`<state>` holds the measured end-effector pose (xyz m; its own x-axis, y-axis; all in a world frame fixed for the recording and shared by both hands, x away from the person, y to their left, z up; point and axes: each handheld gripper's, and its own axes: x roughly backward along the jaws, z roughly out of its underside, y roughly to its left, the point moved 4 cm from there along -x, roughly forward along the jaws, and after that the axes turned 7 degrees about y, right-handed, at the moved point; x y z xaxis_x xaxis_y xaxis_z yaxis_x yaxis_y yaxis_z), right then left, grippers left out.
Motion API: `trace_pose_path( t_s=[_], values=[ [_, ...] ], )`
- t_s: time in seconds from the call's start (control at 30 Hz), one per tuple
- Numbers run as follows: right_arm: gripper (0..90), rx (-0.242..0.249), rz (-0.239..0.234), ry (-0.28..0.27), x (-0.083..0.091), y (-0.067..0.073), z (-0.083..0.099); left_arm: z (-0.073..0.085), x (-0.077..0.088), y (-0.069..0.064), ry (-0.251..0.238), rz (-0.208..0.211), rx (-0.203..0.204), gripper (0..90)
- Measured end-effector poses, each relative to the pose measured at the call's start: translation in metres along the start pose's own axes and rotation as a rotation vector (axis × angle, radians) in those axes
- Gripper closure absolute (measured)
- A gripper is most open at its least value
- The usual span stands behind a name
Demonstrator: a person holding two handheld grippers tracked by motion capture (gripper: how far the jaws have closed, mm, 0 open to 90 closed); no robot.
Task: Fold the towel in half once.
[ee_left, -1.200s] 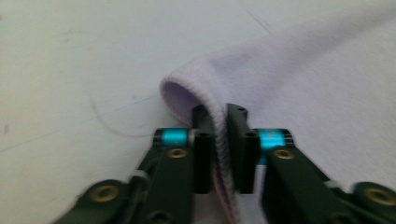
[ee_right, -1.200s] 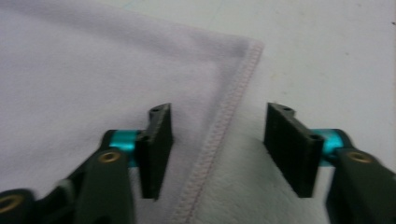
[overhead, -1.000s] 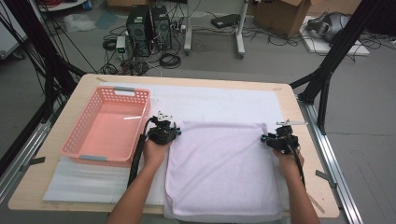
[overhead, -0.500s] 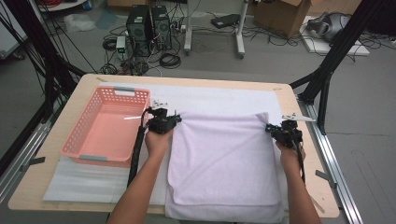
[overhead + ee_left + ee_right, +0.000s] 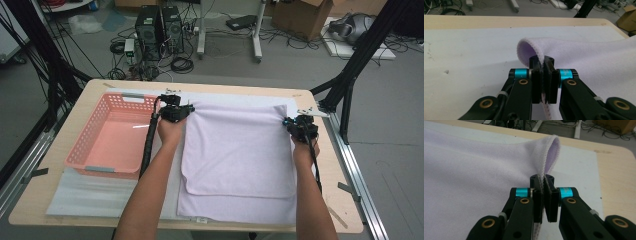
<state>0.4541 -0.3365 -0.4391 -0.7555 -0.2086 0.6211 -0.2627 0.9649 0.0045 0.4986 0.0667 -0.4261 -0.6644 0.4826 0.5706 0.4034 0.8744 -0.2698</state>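
A pale lilac towel (image 5: 237,150) lies on the white mat, its top layer folded so the lower layer shows along the near edge. My left gripper (image 5: 185,112) pinches the towel's far left corner. In the left gripper view the jaws of the left gripper (image 5: 543,62) are shut on the towel's hem (image 5: 529,47), which curls up above them. My right gripper (image 5: 290,123) holds the far right corner. In the right gripper view the jaws of the right gripper (image 5: 543,180) are shut on the towel's edge (image 5: 552,150). Both held corners are lifted a little off the mat.
A pink plastic basket (image 5: 110,135) stands at the left, close beside my left forearm. The white mat (image 5: 100,200) covers most of the wooden table (image 5: 330,165). Black frame legs and cables stand beyond the far edge.
Both grippers have moved toward the far edge of the table, carrying the towel's far corners with them. The top layer now reaches farther back and more of the lower layer shows near me.
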Motion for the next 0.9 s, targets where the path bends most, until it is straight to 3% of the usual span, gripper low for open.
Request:
trace_pose_path(
  t_s=[0.1,0.17,0.27,0.3,0.43,0.57,0.63,0.7,0.77,0.83,0.9],
  values=[
    [79.1,-0.030,0.000,0.006,-0.006,0.000,0.002,0.004,-0.002,-0.003,-0.019,0.022,-0.065,80.5],
    [68.4,-0.049,-0.004,0.019,-0.008,0.000,0.004,0.008,-0.003,-0.005,-0.031,0.027,-0.071,64.9],
    [61.3,-0.047,-0.021,0.018,-0.005,0.001,0.003,0.013,-0.003,-0.006,-0.024,0.045,-0.060,58.0],
    [59.8,-0.046,-0.030,0.019,-0.003,0.002,0.002,0.016,-0.004,-0.008,0.007,0.075,-0.059,56.2],
    [56.6,-0.037,-0.054,0.016,0.004,0.007,0.003,0.021,0.000,-0.014,-0.021,0.094,-0.067,56.2],
    [52.6,-0.039,-0.082,0.046,0.012,0.009,0.005,0.030,0.007,-0.018,0.010,0.116,-0.074,53.6],
    [52.6,-0.020,-0.111,0.062,0.018,0.011,0.004,0.032,0.017,-0.022,-0.053,0.126,-0.094,55.4],
    [53.5,0.020,-0.113,0.077,0.023,0.013,0.005,0.034,0.023,-0.024,-0.060,0.135,-0.103,56.4],
    [54.1,0.025,-0.125,0.085,0.028,0.013,0.005,0.035,0.030,-0.025,-0.054,0.141,-0.110,55.5],
    [54.3,0.028,-0.135,0.076,0.035,0.014,0.006,0.035,0.038,-0.027,-0.087,0.147,-0.105,55.2],
    [54.1,0.036,-0.150,0.065,0.041,0.014,0.008,0.037,0.043,-0.029,-0.091,0.154,-0.117,54.6]
  ],
)
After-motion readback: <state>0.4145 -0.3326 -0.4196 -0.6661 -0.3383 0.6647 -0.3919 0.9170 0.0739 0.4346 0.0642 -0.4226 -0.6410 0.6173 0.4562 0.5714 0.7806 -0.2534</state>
